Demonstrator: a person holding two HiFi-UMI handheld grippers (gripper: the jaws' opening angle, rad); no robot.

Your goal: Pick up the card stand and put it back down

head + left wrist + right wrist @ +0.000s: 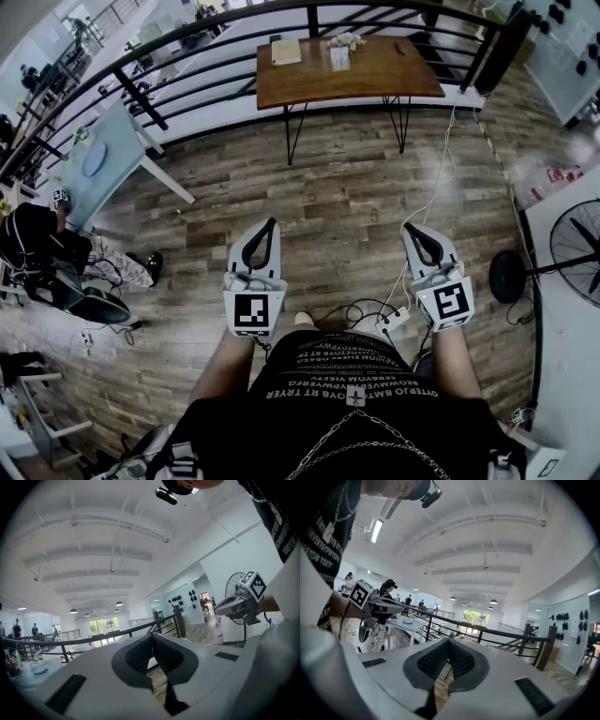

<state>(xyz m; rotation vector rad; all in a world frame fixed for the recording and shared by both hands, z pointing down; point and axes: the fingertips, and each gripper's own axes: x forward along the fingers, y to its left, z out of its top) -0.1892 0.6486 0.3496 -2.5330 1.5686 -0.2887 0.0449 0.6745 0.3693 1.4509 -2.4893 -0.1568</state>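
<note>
1. You are standing on the wood-plank floor (356, 197) of a railed landing. The wooden desk (394, 73) sits against the black railing (141, 97), well apart from you.
2. The card stand (339, 56) appears to be the small pale upright piece near the middle of the desk, with a tan flat item (286, 51) off to its left.
3. Your left claw (272, 223) and right claw (410, 227) are both pinched fully together with nothing between them. They are held low in front of you, tips aimed toward the desk.
4. The step in hand looks like the approach:
   - Walk up to the desk.
   - Spread one claw before you reach in.
   - Come at the stand square and grip it low, across its thin side.
   - Lift it straight up.
5. The stand seems upright, with its broad face toward you and its long axis across the desk. It is too small here to be sure.
</note>
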